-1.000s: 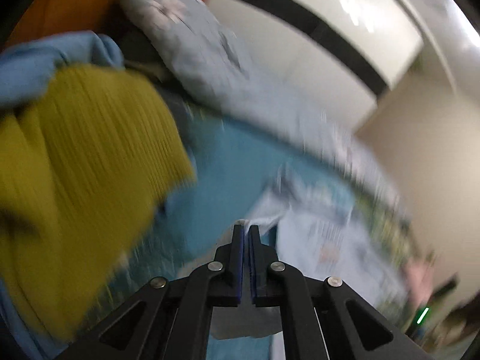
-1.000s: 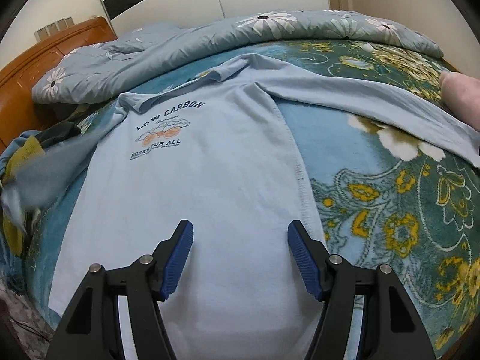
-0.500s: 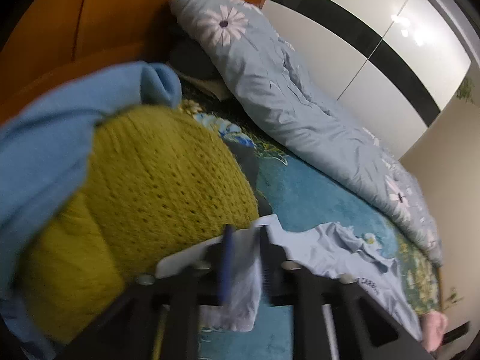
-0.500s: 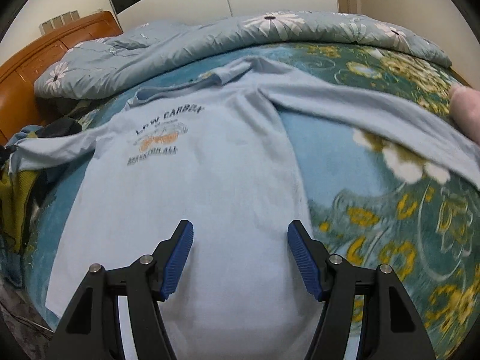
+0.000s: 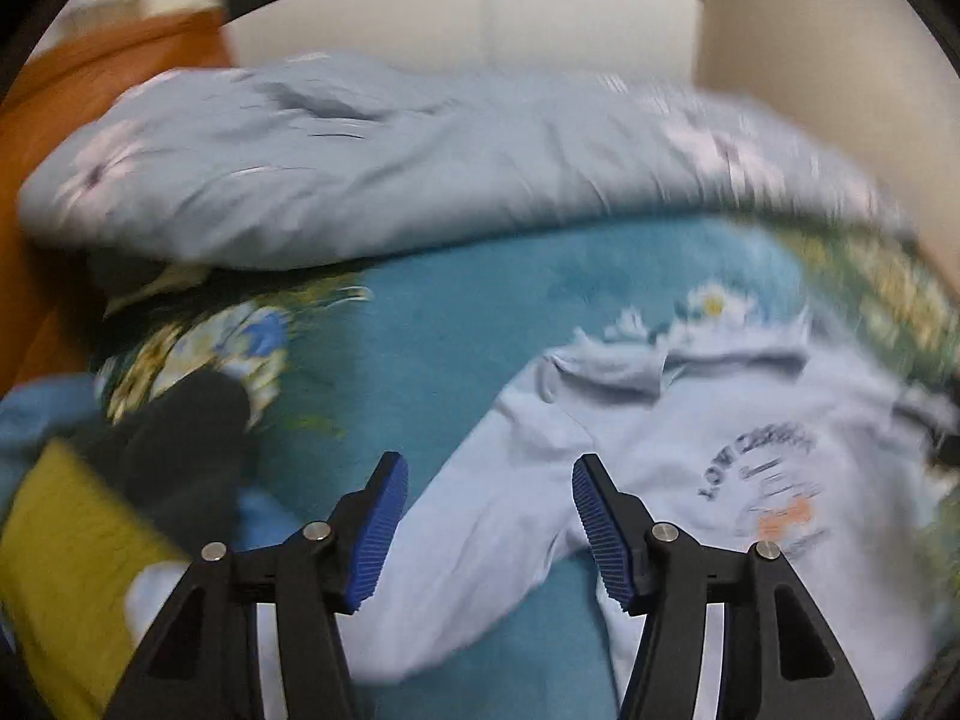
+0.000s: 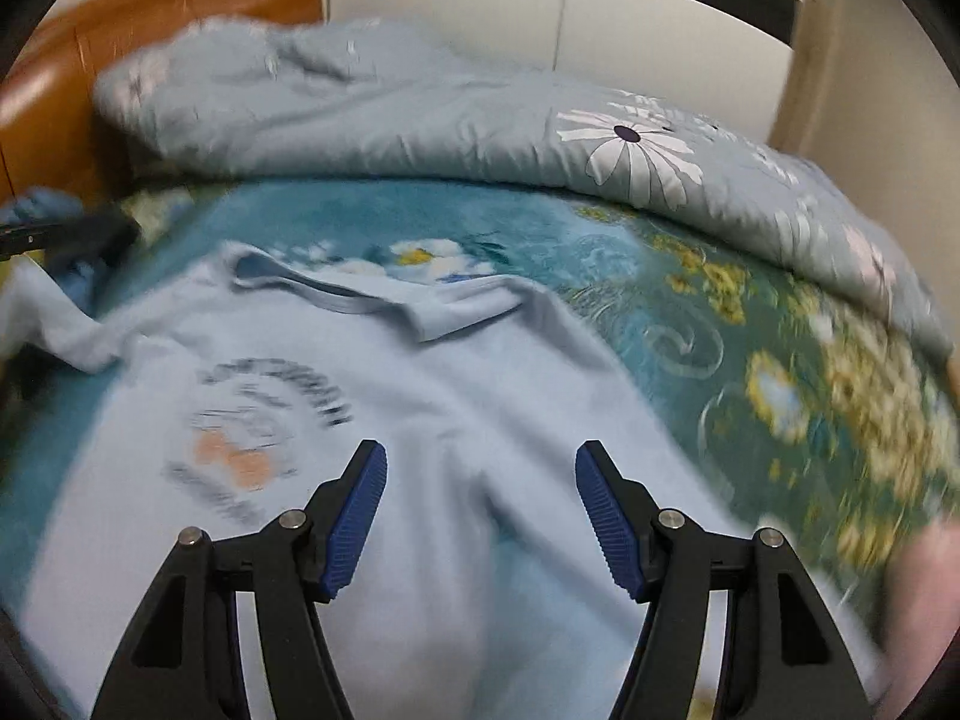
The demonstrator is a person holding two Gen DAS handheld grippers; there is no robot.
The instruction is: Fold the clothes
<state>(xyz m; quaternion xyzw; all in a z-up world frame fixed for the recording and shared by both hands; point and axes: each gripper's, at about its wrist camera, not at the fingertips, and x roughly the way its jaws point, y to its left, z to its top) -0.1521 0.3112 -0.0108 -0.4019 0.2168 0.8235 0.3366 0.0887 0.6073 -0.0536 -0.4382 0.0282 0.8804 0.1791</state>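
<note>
Bed, headboard-side edge: pile of other clothes, incl. a mustard knit (image 5: 66, 552) and a dark item (image 5: 180, 450), kept off the work area so they don't mix w/ the current garment.

Left gripper (image 5: 489, 531): fingers spread wide, gripping nothing. It hangs above the pale blue shirt's (image 5: 690, 456) long sleeve (image 5: 480, 546), which trails toward the bed's near edge.

Shirt lies print-up on the floral bedspread (image 6: 690, 300), approx. mid-bed, collar (image 6: 372, 300) toward the rolled duvet (image 6: 480, 114) at the far edge. Body mostly flat; collar and shoulder area rumpled, so likely needs smoothing before 1st fold.

Right gripper (image 6: 480, 519): fingers also spread, empty, over the shirt's torso. Both views motion-blurred.
</note>
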